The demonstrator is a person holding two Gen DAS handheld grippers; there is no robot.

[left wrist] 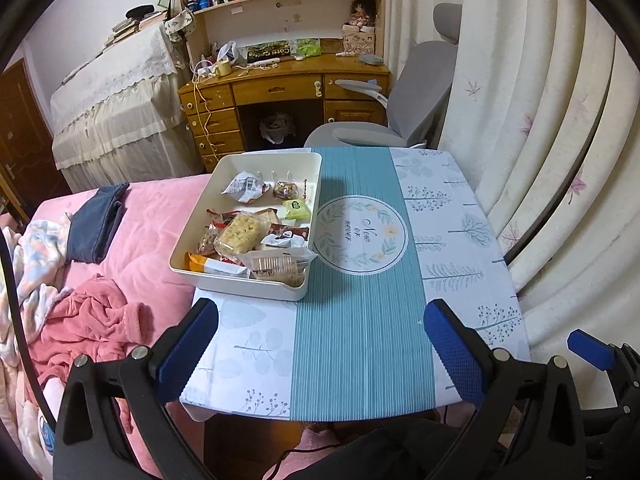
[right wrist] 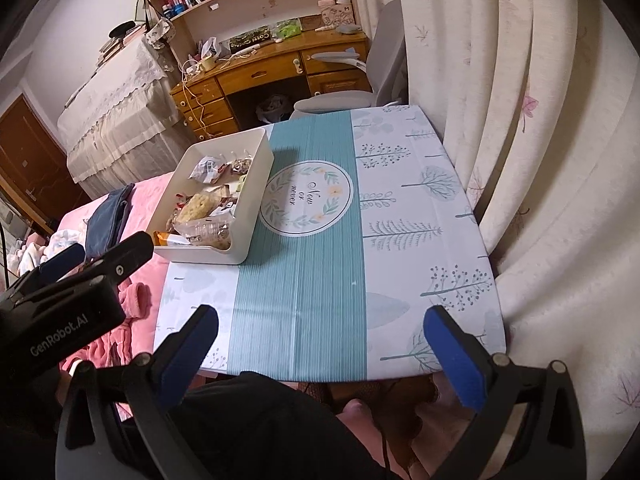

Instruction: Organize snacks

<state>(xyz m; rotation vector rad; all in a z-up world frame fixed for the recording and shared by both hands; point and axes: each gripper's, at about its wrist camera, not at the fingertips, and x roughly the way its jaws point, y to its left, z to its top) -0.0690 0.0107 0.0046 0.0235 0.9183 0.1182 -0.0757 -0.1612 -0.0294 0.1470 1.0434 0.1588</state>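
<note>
A white bin (left wrist: 188, 258) sits on the left side of the small table (left wrist: 360, 340). It holds several wrapped snacks: a rice cracker bar (left wrist: 242, 232), a clear cookie pack (left wrist: 278, 266), a green packet (left wrist: 297, 209) and a white packet (left wrist: 245, 187). The bin also shows in the right wrist view (right wrist: 256, 184). My left gripper (left wrist: 320, 312) is open and empty, near the table's front edge, short of the bin. My right gripper (right wrist: 320, 320) is open and empty over the table's front edge.
The table has a teal and white cloth with a round emblem (left wrist: 360, 234). A pink bed (left wrist: 152, 220) with clothes lies to the left. A curtain (left wrist: 540, 120) hangs on the right. A grey chair (left wrist: 416, 92) and a wooden desk (left wrist: 280, 92) stand behind.
</note>
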